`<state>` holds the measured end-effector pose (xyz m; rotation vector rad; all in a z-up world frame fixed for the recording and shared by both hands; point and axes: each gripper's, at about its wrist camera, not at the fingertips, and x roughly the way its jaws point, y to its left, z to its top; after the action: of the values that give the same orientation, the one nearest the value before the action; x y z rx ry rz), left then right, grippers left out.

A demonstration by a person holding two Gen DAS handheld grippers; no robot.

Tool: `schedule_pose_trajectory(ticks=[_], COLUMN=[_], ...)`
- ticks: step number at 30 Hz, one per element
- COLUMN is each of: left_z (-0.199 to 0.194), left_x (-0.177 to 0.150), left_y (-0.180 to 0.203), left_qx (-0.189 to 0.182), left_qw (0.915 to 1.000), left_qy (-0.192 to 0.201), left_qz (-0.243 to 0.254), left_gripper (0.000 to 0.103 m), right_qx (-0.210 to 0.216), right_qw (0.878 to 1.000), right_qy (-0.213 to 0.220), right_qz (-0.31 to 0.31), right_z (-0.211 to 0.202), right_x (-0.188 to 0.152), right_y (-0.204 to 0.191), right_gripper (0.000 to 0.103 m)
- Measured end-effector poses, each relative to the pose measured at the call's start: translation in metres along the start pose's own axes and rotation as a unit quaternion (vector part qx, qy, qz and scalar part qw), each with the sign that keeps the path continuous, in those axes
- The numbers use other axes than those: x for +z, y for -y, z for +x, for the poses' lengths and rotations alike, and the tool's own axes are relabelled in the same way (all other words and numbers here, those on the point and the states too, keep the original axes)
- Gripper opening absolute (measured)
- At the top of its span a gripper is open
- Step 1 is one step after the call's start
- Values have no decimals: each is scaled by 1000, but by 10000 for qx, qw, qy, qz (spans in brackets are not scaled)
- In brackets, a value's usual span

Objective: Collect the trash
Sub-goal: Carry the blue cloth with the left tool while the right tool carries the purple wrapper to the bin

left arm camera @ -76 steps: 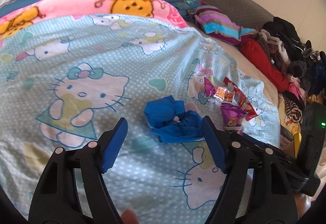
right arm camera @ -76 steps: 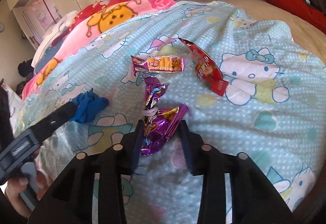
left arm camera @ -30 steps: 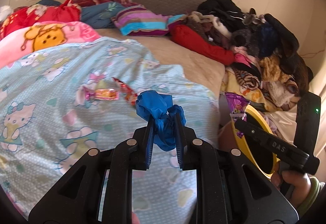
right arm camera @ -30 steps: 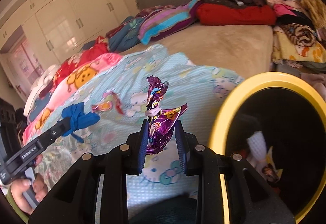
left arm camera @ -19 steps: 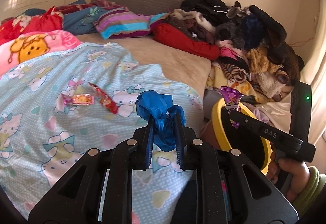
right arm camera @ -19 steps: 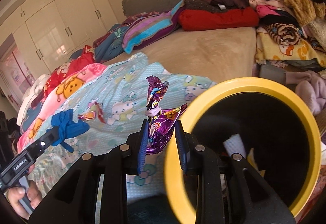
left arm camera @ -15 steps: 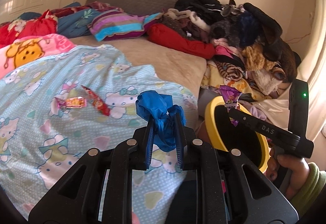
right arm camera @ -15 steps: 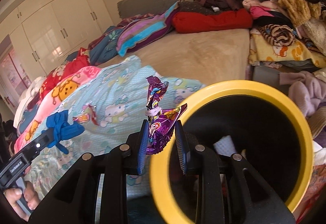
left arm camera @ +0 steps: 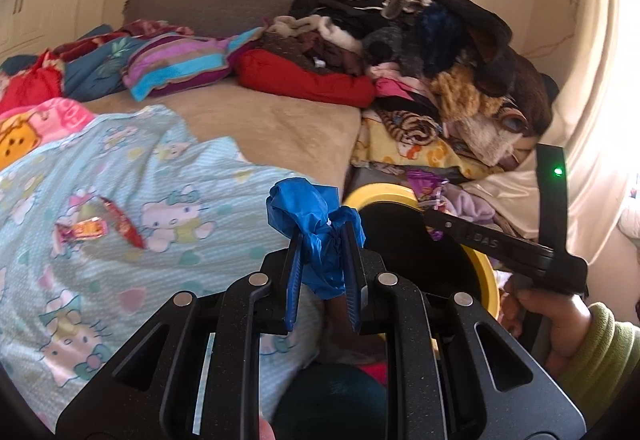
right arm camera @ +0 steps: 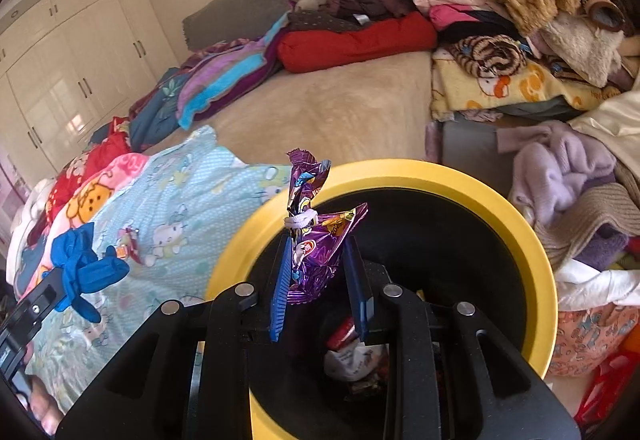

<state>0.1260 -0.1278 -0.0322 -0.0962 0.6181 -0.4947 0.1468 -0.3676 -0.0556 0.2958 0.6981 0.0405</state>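
Note:
My left gripper (left arm camera: 320, 272) is shut on a crumpled blue glove (left arm camera: 310, 212) and holds it in the air near the bed's edge, left of the yellow-rimmed black trash bin (left arm camera: 384, 194). My right gripper (right arm camera: 318, 280) is shut on a purple foil wrapper (right arm camera: 316, 240) and holds it over the open bin (right arm camera: 400, 172), which has trash at its bottom. The right gripper with its wrapper (left arm camera: 430, 186) also shows over the bin in the left wrist view. Two wrappers, a red one (left arm camera: 122, 226) and an orange-pink one (left arm camera: 82, 230), lie on the light blue Hello Kitty sheet (left arm camera: 120, 280).
A pile of clothes and blankets (right arm camera: 500, 0) lies behind and to the right of the bin. Pillows and folded blankets (left arm camera: 180, 64) lie at the head of the bed. White wardrobes (right arm camera: 60, 60) stand at the far left.
Both grippers have swung right from the sheet towards the bin, each still holding its item. The right gripper now holds the purple wrapper over the bin opening.

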Motion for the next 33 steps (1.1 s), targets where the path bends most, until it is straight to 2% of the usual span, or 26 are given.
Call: schedule_pose_trajectory(ticks=[14,24,33], left_z=[30,56,77], left_x=[-8,-14,-18], left_y=[54,78,87], left_qx=[-314,-412,-451], left_qw=[9976,9946,9923], left_qy=[-293,-536,-738], left_qz=[535,782,889], left_gripper=[13,13,13], right_qx=[-300,-190,-155], right_qw=[9989,9977,9966], right_qy=[-73,-218,-299], right_qz=[339,617,746], right_z=[2,5,9], right_x=[-1,-1,-3], right_y=[53,80,87], right_gripper=[26,28,29])
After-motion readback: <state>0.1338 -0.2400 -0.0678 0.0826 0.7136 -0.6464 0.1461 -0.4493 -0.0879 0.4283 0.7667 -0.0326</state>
